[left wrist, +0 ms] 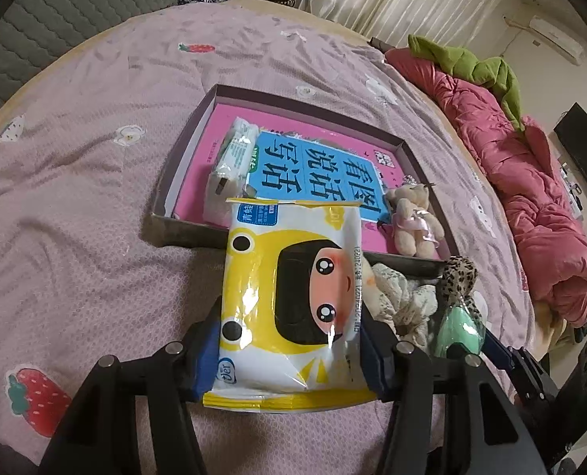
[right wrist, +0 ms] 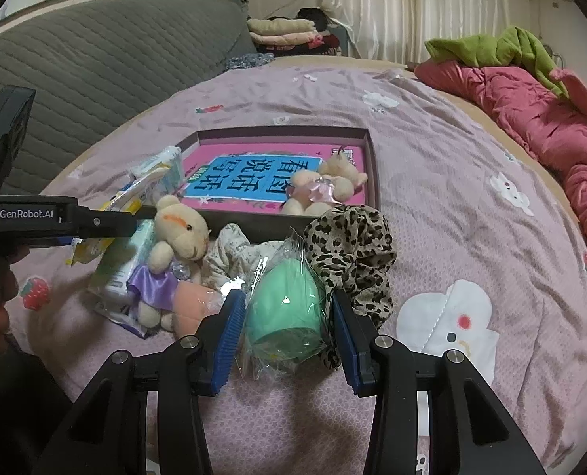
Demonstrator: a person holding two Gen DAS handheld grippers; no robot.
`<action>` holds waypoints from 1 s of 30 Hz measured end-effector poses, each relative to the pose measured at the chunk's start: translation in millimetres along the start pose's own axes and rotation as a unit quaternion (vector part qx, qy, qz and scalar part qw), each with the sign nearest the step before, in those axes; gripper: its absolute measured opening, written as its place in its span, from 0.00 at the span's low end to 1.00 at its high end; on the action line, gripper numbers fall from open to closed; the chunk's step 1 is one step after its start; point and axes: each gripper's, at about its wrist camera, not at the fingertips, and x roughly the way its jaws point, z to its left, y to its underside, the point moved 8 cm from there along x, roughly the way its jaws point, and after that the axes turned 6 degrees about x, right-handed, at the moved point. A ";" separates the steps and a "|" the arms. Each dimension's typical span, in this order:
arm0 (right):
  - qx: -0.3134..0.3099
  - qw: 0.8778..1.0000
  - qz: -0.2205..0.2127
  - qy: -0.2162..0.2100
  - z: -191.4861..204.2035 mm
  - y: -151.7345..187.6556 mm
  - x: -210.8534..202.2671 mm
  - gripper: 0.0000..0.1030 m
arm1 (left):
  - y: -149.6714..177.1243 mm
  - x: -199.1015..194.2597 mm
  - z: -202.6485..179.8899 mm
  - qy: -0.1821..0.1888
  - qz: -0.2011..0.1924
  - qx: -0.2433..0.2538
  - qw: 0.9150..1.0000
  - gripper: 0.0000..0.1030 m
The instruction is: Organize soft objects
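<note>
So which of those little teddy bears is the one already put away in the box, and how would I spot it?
Find the shallow box with the pink book on the mauve bedspread. The bear inside it lies at the book's right end, wearing a pale pink bow. The other bear lies outside, in front, dressed in purple.

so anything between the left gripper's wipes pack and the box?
Nothing blocks it. The left gripper holds the yellow wipes pack, whose far end already reaches over the box's near wall. Inside, a white tissue pack lies left and a small teddy bear right, leaving the blue book between them bare.
</note>
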 end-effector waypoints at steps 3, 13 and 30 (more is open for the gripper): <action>0.005 1.000 0.001 -0.010 0.9 0.3 -2.4 0.45 | -0.5 -5.6 -1.3 0.002 -0.005 0.002 1.000 0.57; 0.019 0.999 0.027 -0.017 -1.5 13.1 3.3 0.47 | 2.8 -11.8 -7.7 0.008 -0.005 0.008 1.000 0.57; 0.031 0.999 0.027 0.003 -4.3 24.5 -17.8 0.56 | 6.4 -20.3 -10.0 0.016 -0.010 0.014 1.000 0.57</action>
